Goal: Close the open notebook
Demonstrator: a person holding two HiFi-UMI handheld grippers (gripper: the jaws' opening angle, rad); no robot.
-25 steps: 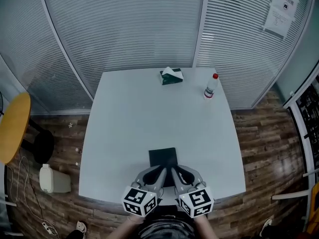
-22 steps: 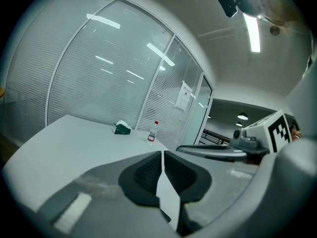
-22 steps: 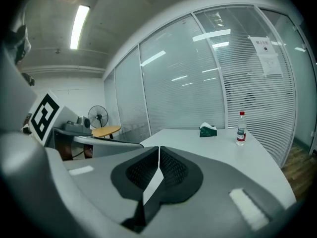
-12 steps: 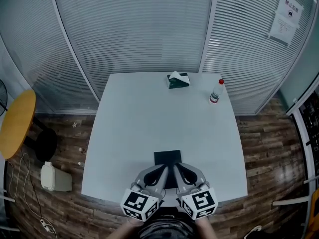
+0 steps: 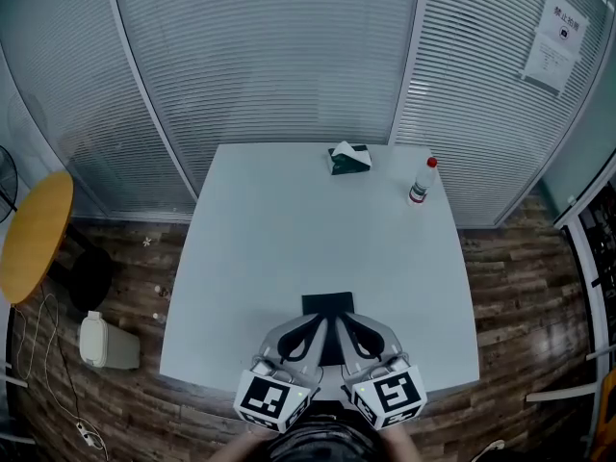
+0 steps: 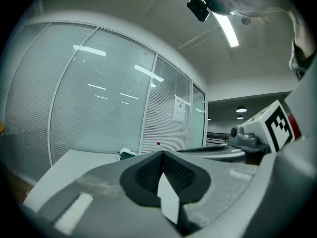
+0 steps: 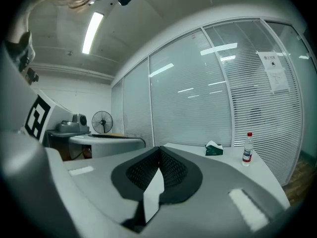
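The left gripper (image 6: 162, 155) has its jaws fully together, the ribbed pads meeting at the tips, and nothing from the table is held between them. The right gripper (image 7: 159, 150) looks the same: jaws pressed together and empty.

In the head view both tips lie over the near part of the notebook (image 5: 326, 303). It lies flat near the front edge of the table (image 5: 289, 229), about in the middle. Only one dark rectangle shows and no pale pages, so I judge that the cover is already down.

The notebook seems thin and light, with a cover that bends a little. On this smooth table it will probably slide if it is pushed. The free edge of the cover, away from the spine, is the best place to take hold.

Both grippers point away from the person, almost level, side by side, with the tips turned slightly toward each other. A tissue pack (image 5: 348, 158) and a bottle (image 5: 419, 183) stand well apart, at the far edge.
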